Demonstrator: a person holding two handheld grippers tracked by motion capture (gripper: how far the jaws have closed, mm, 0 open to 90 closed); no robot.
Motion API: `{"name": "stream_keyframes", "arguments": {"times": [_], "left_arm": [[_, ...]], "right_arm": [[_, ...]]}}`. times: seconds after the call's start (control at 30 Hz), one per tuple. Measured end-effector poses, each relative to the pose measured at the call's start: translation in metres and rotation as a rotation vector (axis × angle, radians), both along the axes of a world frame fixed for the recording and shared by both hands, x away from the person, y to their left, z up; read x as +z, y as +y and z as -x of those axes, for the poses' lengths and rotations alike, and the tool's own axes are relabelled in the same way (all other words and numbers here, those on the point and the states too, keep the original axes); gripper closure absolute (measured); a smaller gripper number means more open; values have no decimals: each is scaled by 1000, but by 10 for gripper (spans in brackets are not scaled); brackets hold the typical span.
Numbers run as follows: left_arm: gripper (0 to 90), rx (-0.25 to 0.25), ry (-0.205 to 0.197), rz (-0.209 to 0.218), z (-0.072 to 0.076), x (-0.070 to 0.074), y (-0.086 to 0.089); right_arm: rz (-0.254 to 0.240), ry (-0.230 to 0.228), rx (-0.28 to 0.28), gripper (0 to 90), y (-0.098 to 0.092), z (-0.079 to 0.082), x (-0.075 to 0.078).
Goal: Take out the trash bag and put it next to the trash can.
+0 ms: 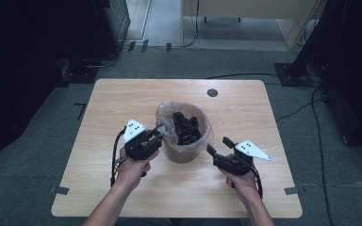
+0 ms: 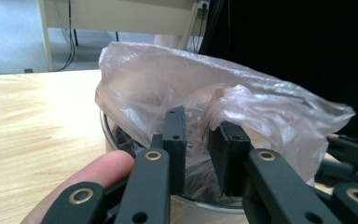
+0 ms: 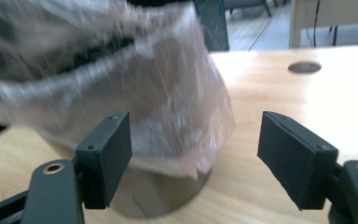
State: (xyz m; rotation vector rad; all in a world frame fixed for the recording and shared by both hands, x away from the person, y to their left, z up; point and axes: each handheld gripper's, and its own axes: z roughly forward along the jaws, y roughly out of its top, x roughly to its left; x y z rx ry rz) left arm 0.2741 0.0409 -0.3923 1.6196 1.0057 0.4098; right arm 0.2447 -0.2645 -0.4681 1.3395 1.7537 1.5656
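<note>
A small round bin [image 1: 185, 154] lined with a clear plastic bag [image 1: 168, 113] stands in the middle of the wooden table [image 1: 118, 99]. Dark items [image 1: 186, 127] lie inside it. My left gripper [image 1: 160, 128] is at the bag's left rim. In the left gripper view its jaws [image 2: 198, 121] are nearly together with the bag's film [image 2: 168, 79] bunched between them, above the bin's metal rim [image 2: 106, 133]. My right gripper [image 1: 217, 145] stands open just right of the bin. In the right gripper view [image 3: 196, 135] the blurred bag [image 3: 158, 84] and bin [image 3: 168, 198] lie ahead, between its jaws but apart from them.
A round cable hole [image 1: 212, 92] sits near the table's far edge. Bare tabletop lies to the left, right and front of the bin. Cables [image 1: 311, 106] trail on the floor at the right, and a light desk [image 1: 245, 19] stands beyond the table.
</note>
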Motion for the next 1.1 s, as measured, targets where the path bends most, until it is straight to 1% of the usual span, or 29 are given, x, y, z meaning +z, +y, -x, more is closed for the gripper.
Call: {"name": "stream_keyframes", "arguments": {"times": [0.07,0.1,0.13,0.17,0.2,0.23,0.27,0.3,0.33,0.37,0.4,0.43,0.5,0.53,0.57,0.6,0.63,0.67,0.7,0.73,0.8,0.83,0.9,0.93,0.97,1.0,1.03,1.07,1.1], "left_arm": [[765,-3,1,1,0,0,-3],[765,-5,0,-1,0,0,-4],[765,-6,-1,4,0,0,-5],[764,-5,0,8,0,0,-6],[764,-5,0,8,0,0,-6],[763,-2,5,12,-1,1,-7],[763,-2,5,12,-1,1,-7],[763,0,5,14,-2,2,-6],[764,0,5,14,-2,2,-6],[763,2,4,17,-3,3,-6],[763,1,6,16,-4,4,-6],[762,-1,6,14,-5,5,-6],[761,-3,8,15,-7,5,-6],[760,-3,8,15,-7,5,-6],[760,-2,11,18,-8,6,-7],[760,-2,11,18,-8,6,-7],[760,-3,11,17,-8,6,-6],[760,-2,10,18,-9,7,-6],[760,0,9,19,-9,8,-6],[760,0,9,19,-9,8,-6],[760,1,6,17,-10,9,-6],[760,1,6,14,-11,10,-6],[760,-2,2,8,-12,12,-7],[759,-2,2,8,-12,12,-7],[758,-5,1,4,-12,12,-8],[758,-8,3,3,-12,12,-9],[753,-23,3,-17,-12,11,-12],[751,-23,3,-17,-12,11,-12],[749,-26,3,-23,-13,11,-14]], "right_arm": [[43,13,14,255,4,-2,-6],[88,27,30,256,12,-5,-12],[88,27,30,256,12,-5,-12],[129,31,31,266,20,-8,-16],[129,31,31,266,20,-8,-16],[154,41,25,298,27,-12,-20],[154,41,25,298,27,-12,-20],[174,31,15,410,31,-14,-21],[174,31,15,410,31,-14,-21],[196,5,6,583,34,-15,-20],[196,5,6,583,34,-15,-20],[231,-12,-1,752,37,-15,-18],[263,-33,-9,870,40,-16,-17],[263,-33,-9,870,40,-16,-17],[276,-54,-20,900,41,-16,-13],[276,-54,-20,900,41,-16,-13],[283,-70,-43,900,42,-17,-5],[283,-70,-43,900,42,-17,-5],[259,-87,-75,900,40,-18,4],[259,-87,-75,900,40,-18,4],[243,-104,-104,900,40,-17,14],[228,-130,-132,900,40,-15,26],[216,-155,-159,900,40,-11,37],[216,-155,-159,900,40,-11,37],[206,-177,-175,900,41,-7,47],[206,-177,-175,900,41,-7,47],[214,-197,-183,900,45,-6,56],[214,-197,-183,900,45,-6,56],[226,-213,-172,900,51,-7,65]]}}
